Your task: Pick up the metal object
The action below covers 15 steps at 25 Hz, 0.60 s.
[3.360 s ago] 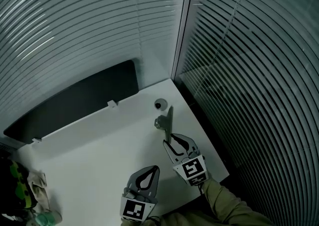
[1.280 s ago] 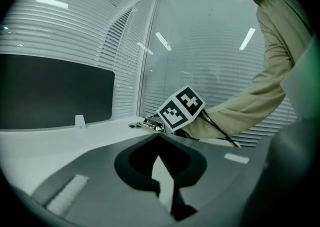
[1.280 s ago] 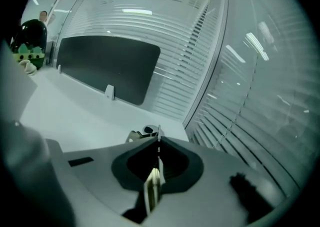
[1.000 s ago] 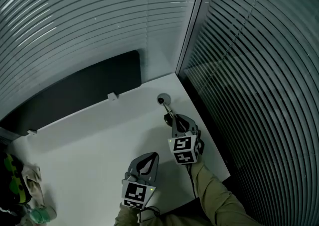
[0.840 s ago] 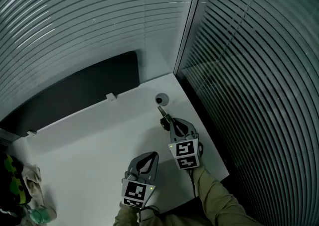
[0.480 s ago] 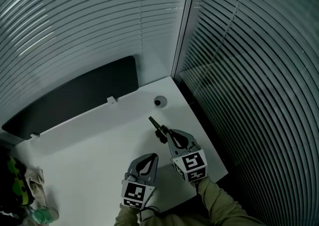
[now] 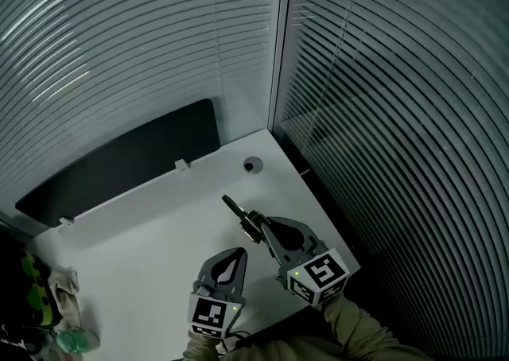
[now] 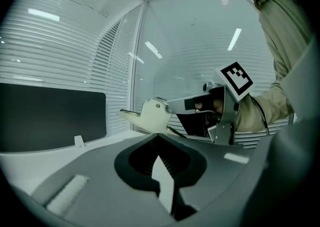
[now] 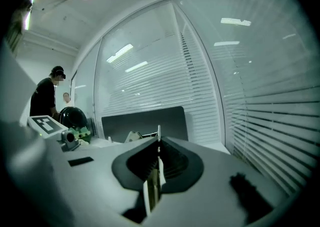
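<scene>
The metal object (image 7: pixel 238 211) is a flat bracket with a knob, held above the white table (image 7: pixel 143 248) and pointing up-left. My right gripper (image 7: pixel 261 230) is shut on its near end. In the right gripper view the plate's thin edge (image 9: pixel 159 132) stands between the closed jaws of that gripper (image 9: pixel 159 146). My left gripper (image 7: pixel 239 254) rests low by the table's front edge, shut and empty, just left of the right one. From the left gripper view, the pale bracket (image 8: pixel 154 115) hangs just past the left gripper's (image 8: pixel 159 137) tips, with the right gripper (image 8: pixel 216 105) behind it.
A round grommet hole (image 7: pixel 252 164) sits in the table's far right corner. A black panel (image 7: pixel 119 164) runs along the back edge. Slatted blinds (image 7: pixel 382 113) close in the back and right. Green items and a cloth (image 7: pixel 48 304) lie at far left. A person (image 9: pixel 45 98) stands far off.
The right gripper has lifted the metal object away from the grommet corner and drawn it nearer and leftward, swinging its free end up-left. The left gripper has hardly moved.
</scene>
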Each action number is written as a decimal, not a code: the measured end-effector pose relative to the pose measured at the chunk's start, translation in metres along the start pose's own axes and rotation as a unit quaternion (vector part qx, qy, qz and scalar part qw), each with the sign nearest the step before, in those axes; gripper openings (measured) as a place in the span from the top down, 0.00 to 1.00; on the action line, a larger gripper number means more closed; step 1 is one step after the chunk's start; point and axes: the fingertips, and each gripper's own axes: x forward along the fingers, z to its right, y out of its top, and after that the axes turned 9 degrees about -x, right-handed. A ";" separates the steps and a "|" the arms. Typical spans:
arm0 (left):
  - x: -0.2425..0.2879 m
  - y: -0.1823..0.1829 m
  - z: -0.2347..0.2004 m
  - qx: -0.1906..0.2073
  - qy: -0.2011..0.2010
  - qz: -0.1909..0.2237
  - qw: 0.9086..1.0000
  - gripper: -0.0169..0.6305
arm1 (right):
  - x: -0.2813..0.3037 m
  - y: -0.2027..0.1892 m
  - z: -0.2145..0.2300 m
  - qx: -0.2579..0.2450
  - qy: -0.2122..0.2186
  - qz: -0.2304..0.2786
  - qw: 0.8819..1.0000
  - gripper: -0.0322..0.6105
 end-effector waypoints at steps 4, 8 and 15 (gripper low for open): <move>-0.018 0.017 0.016 0.005 0.001 0.017 1.000 0.96 | -0.023 0.021 -0.017 0.005 0.017 0.034 0.999 0.94; -0.036 0.030 0.031 0.017 -0.001 0.032 0.999 0.96 | -0.047 0.041 -0.031 0.003 0.025 0.061 0.998 0.94; -0.055 0.043 0.052 0.010 0.001 0.039 0.999 0.96 | -0.076 0.057 -0.040 -0.001 0.017 0.080 0.997 0.94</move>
